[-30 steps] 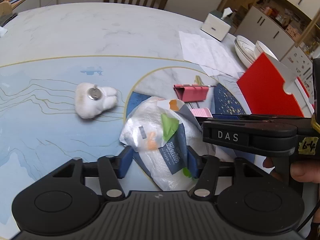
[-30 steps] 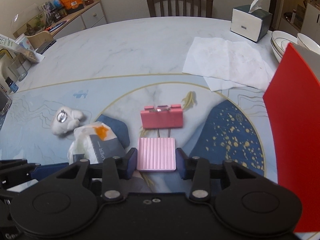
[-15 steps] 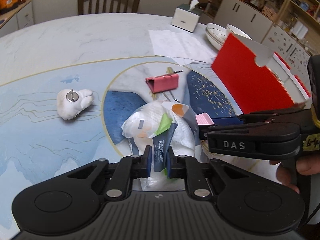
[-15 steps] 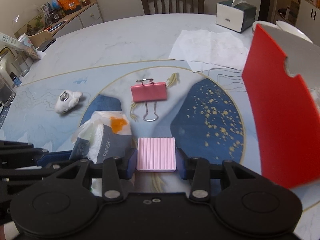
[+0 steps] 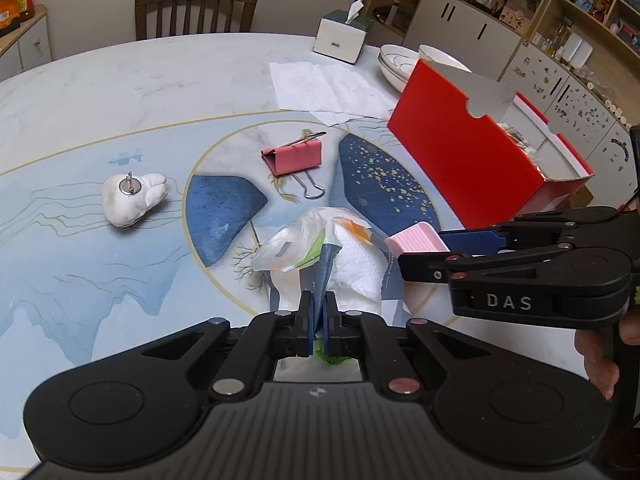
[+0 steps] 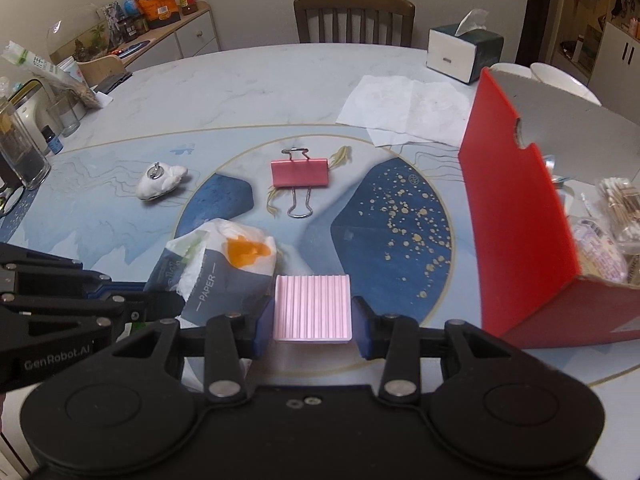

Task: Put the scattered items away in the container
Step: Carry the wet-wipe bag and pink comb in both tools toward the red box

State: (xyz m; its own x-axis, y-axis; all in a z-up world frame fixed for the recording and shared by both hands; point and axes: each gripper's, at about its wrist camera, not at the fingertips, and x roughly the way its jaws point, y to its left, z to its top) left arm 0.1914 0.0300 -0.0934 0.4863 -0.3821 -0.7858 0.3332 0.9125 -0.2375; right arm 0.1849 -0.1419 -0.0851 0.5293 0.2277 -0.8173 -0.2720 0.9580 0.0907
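My left gripper [image 5: 316, 324] is shut on the wrapper of a soft tissue pack [image 5: 320, 256], white with blue, green and orange print; the pack [image 6: 224, 268] hangs in front of its fingers. My right gripper [image 6: 313, 322] is shut on a ribbed pink block [image 6: 313, 306], which also shows in the left wrist view as the pink block [image 5: 416, 238]. A pink binder clip [image 5: 294, 158] and a white plush charm [image 5: 130, 196] with a metal ring lie on the table. The open red box [image 5: 468, 160] stands to the right, with packets inside [image 6: 600, 248].
A paper sheet [image 5: 324, 92], a tissue box [image 5: 342, 38] and stacked bowls [image 5: 400, 64] lie beyond the red box. A chair [image 6: 354, 16] stands at the table's far edge. Jars and glasses [image 6: 24, 144] crowd the left edge. A hand [image 5: 600, 360] holds the right gripper.
The left gripper's jaws closed on the tissue pack's wrapper and lifted it. Both grippers drew back from the table, so the clip, charm and red box now look farther away.
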